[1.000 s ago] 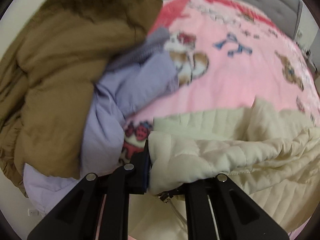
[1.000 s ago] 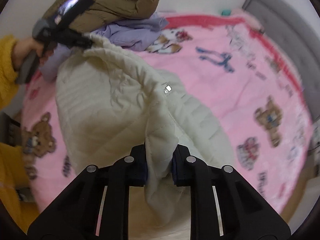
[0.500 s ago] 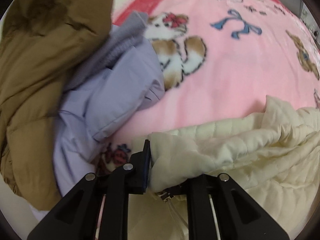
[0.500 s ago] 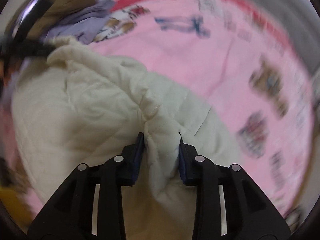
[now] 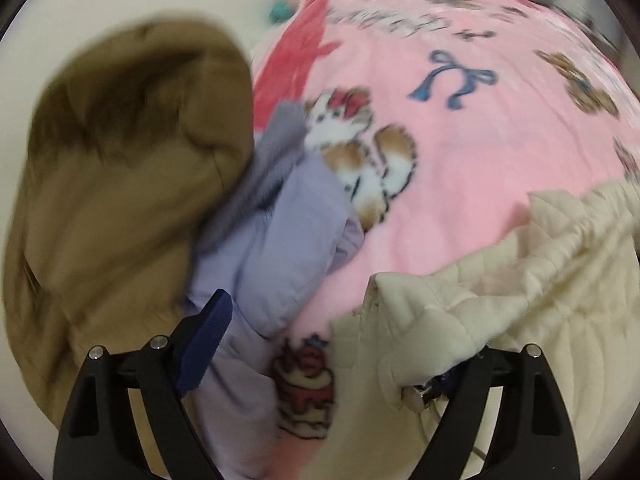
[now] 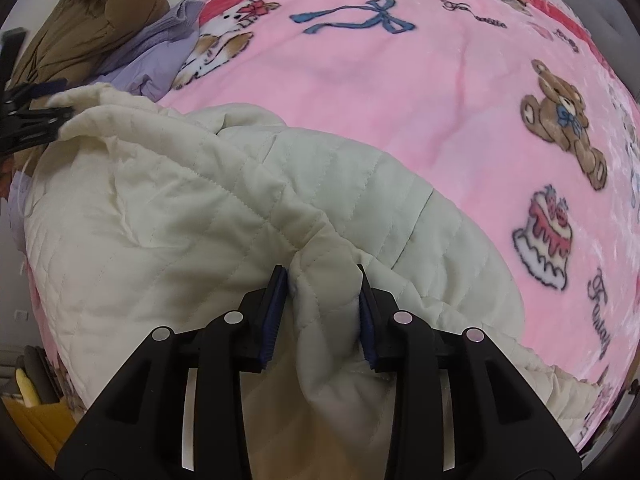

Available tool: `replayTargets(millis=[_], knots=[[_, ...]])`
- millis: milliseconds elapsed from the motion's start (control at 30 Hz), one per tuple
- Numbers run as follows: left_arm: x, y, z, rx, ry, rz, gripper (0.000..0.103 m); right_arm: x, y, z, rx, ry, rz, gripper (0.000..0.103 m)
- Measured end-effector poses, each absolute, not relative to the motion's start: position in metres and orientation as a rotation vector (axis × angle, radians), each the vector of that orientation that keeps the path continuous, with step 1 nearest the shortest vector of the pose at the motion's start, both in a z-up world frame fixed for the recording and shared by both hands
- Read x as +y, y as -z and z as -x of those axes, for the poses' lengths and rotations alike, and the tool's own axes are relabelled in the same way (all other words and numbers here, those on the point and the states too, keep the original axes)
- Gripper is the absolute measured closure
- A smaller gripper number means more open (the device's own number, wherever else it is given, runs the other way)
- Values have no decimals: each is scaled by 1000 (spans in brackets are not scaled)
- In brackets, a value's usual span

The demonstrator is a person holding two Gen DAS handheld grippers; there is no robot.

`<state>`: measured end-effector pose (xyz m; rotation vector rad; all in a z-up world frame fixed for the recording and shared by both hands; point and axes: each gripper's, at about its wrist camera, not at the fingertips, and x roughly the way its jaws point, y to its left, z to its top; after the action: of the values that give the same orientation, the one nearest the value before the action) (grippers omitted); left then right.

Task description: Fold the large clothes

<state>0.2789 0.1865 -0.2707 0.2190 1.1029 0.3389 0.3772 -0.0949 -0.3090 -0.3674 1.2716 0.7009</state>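
The left gripper (image 5: 332, 344) is seen spread wide, cream quilted jacket (image 5: 500, 320) draped at its right finger only. Only in the right wrist view, the right gripper (image 6: 322, 312) is seen clamped on a jacket fold; the jacket (image 6: 200, 208) lies on the pink blanket (image 6: 440, 100). A brown coat (image 5: 120, 184) and lilac garment (image 5: 288, 240) are piled beside it.
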Motion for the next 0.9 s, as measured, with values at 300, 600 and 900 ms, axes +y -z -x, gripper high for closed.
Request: replayTargets(millis=[300,600,900], knots=[[156,229,-271,1034,-282,-341,19,-93,309,-372,1245,-677,380,70],[156,210,-256,1071,-176,-163,20,-92,308,-370,1245,-649,384,70],[158,152,-213,1032,186,222,23,-88,310,-370,1252,-619,396,69]])
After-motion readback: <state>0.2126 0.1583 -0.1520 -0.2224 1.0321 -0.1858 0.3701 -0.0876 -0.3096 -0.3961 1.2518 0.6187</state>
